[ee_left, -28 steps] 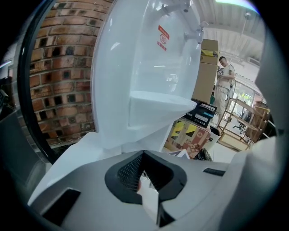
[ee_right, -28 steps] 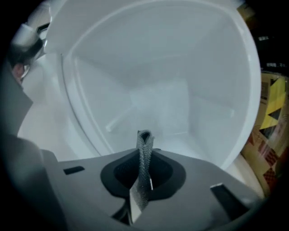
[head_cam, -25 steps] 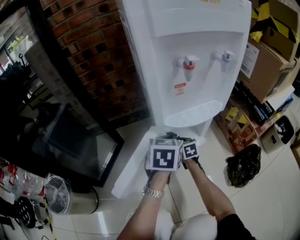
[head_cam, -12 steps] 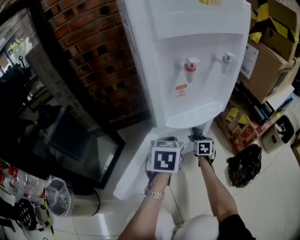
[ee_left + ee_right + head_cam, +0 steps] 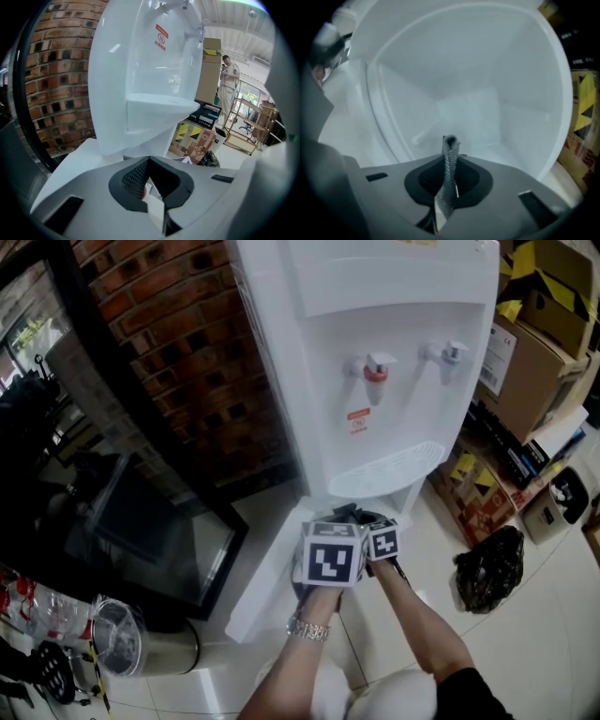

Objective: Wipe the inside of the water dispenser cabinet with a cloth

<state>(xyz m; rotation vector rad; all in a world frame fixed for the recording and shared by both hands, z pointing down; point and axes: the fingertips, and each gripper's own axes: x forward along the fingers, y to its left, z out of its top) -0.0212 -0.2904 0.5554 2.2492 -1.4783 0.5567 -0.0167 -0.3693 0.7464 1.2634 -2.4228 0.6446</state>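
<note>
The white water dispenser point(image 5: 375, 352) stands against a brick wall, and its low cabinet door point(image 5: 267, 568) is swung out to the left. My left gripper point(image 5: 328, 559) sits at the door's free edge. Its jaws point(image 5: 152, 197) are shut on a thin white edge that looks like the door. My right gripper point(image 5: 382, 542) reaches into the cabinet opening under the drip tray point(image 5: 389, 465). It is shut on a folded grey cloth point(image 5: 450, 159), which stands up between the jaws. The bare white cabinet interior point(image 5: 478, 93) fills the right gripper view.
Cardboard boxes point(image 5: 534, 352) are stacked right of the dispenser, with a black bag point(image 5: 487, 568) on the floor tiles. A steel bin point(image 5: 141, 638) and a dark glass panel point(image 5: 159, 521) stand at the left. A person point(image 5: 229, 79) stands far off.
My right gripper swung out to the right half a second ago, then came back left to the cabinet opening with the cloth. The left gripper stayed on the door.
</note>
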